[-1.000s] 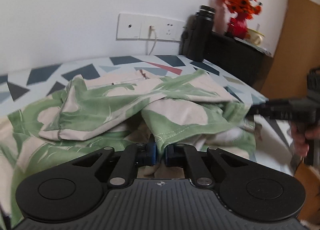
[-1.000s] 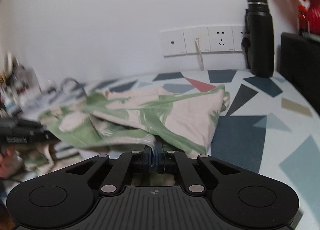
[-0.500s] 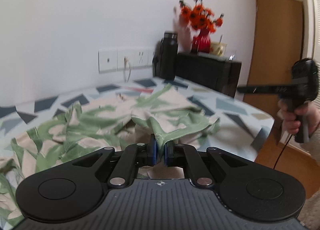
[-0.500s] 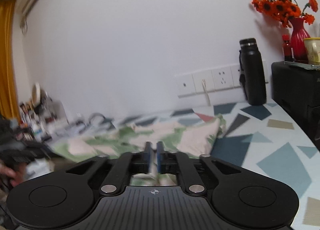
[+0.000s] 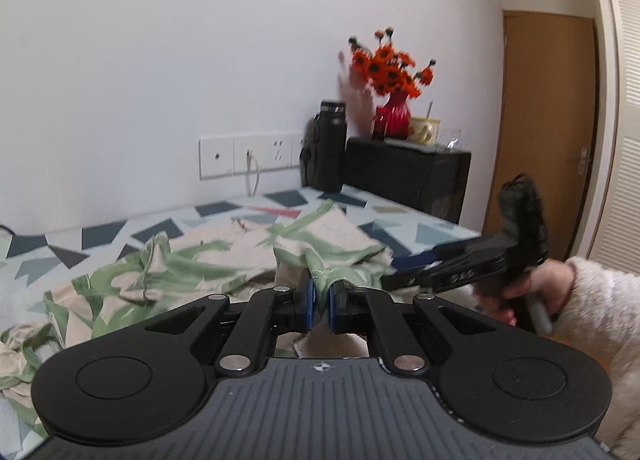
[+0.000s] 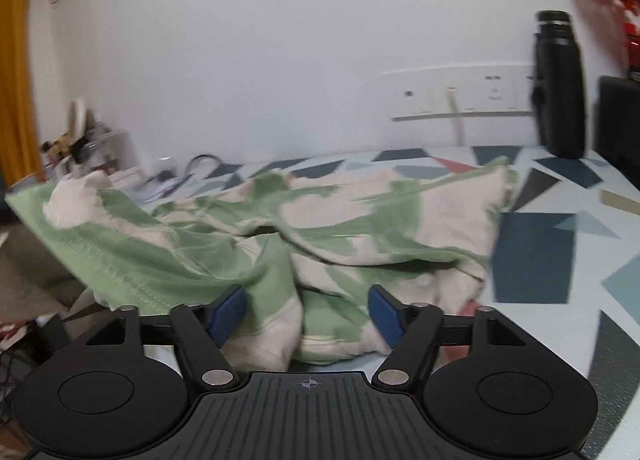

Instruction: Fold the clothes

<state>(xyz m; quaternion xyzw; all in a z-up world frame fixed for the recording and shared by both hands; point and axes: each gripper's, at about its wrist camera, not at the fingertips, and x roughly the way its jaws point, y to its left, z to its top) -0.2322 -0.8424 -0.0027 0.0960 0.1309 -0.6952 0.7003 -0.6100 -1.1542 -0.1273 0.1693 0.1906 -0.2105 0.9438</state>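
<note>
- Right gripper (image 6: 307, 310) now gapes wide around the green leaf-print garment (image 6: 360, 216), no longer pinched shut.
- Left gripper (image 5: 321, 297) clamps the garment's edge; pulling one-handed could bunch it.

Green-and-cream leaf-print garment (image 5: 208, 260), rumpled in loose folds, heaped on the patterned tabletop, one edge lifted

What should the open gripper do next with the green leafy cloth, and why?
Probably close the right gripper on the cloth. Its jaws stand wide apart with a bunched fold lying between them, while the left gripper is already shut on another edge. Once both hold it, the cloth can be lifted and spread over the table.
</note>
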